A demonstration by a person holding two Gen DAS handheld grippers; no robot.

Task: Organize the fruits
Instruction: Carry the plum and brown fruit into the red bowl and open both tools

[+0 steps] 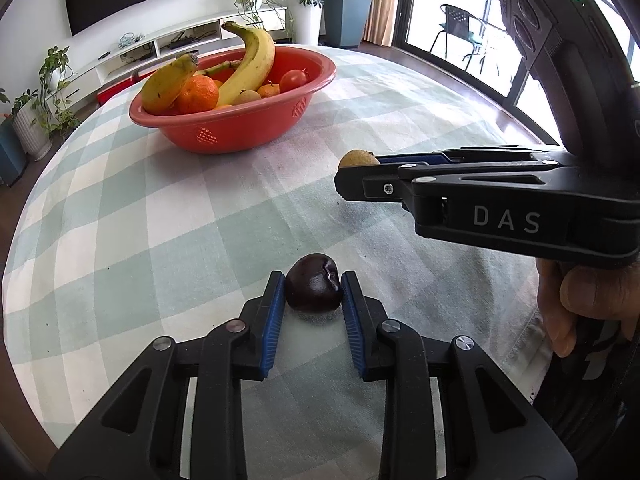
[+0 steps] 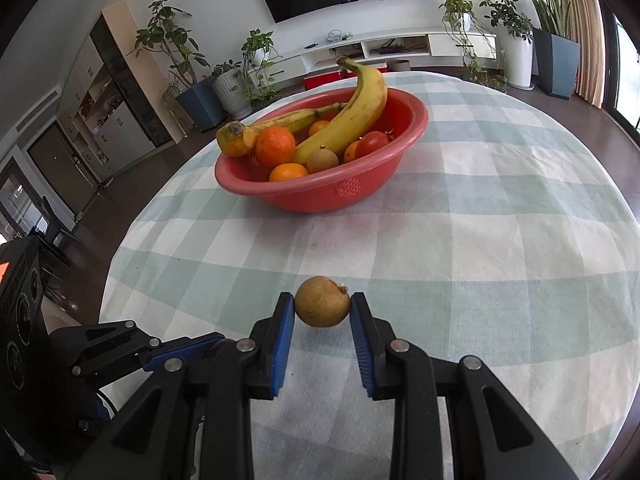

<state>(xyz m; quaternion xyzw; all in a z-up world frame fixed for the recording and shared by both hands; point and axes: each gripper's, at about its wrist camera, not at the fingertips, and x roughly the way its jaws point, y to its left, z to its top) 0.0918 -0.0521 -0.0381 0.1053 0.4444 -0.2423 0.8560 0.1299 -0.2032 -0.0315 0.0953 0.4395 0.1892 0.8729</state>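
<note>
Left gripper (image 1: pixel 313 290) clamped on a dark purple plum (image 1: pixel 313 289), blue pads (image 1: pixel 274 320) pressed to both its sides, creased end turned up and a bit right. Roundish, so no real long axis. Sat low over the checked tablecloth (image 1: pixel 160 216), shadow right underneath; touching the cloth or not, couldn't tell.

Right gripper (image 2: pixel 322 303) closed on a brownish-green round fruit (image 2: pixel 322 301), maybe a longan, little stem nub pointed up and right. Also held just above the cloth, near the table's front edge. From the left wrist view, came in side-on from the right, hand (image 1: pixel 580 304) wrapped round the handle.

Red plastic bowl (image 2: pixel 344 192) further back on the table, well apart from both grippers. Stuffed with two bananas (image 2: pixel 352 116), the bigger one leaned up over the far rim with stem high, the other lying across toward the left rim. Under those: oranges (image 2: pixel 275 145), a tomato (image 2: pixel 373 142), and another brownish round fruit (image 2: pixel 322 160).
</note>
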